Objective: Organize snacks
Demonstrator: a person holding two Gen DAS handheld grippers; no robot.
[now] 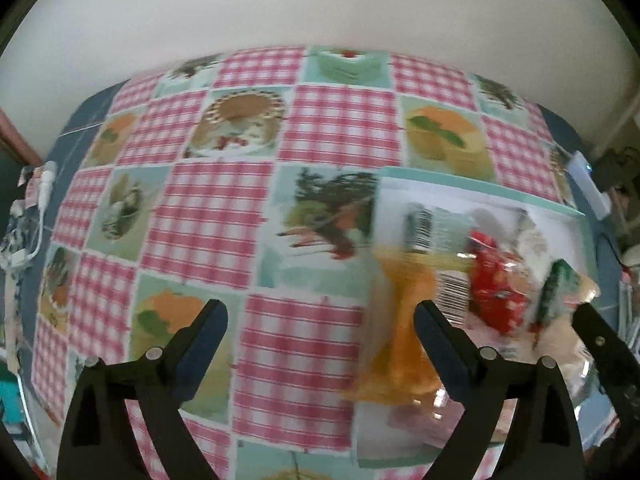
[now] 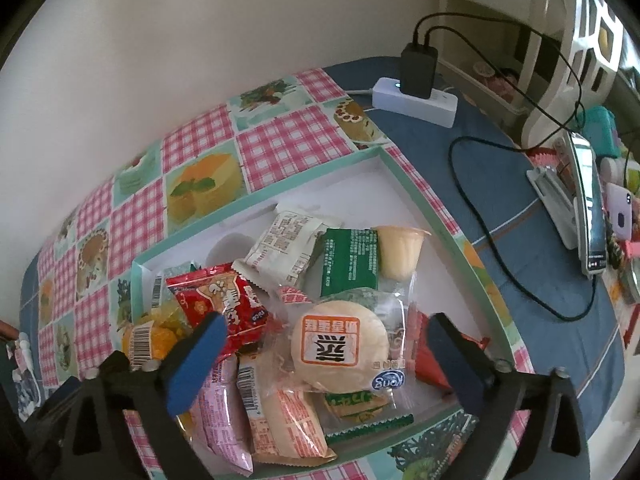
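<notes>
A shallow white tray [image 2: 360, 168] with a mint rim lies on the checked tablecloth [image 2: 280, 144] and holds several snack packs. Among them are a red pack [image 2: 224, 300], a round bun in clear wrap [image 2: 340, 340], a green pack [image 2: 350, 260], a jelly cup [image 2: 396, 252] and an orange pack [image 2: 160, 332]. My right gripper [image 2: 326, 324] hangs open just above the bun, holding nothing. My left gripper [image 1: 320, 308] is open over the tablecloth [image 1: 224, 208] beside the tray [image 1: 460, 184]. Its right finger stands over the blurred orange pack [image 1: 400, 320], left of the red pack [image 1: 496, 288].
A white power strip with a black charger [image 2: 416, 96] sits at the back right, and black cables [image 2: 480, 220] trail over the blue cover. A phone on a stand [image 2: 588, 200] and small clutter line the right edge. A white cable [image 1: 44, 188] lies at the left edge.
</notes>
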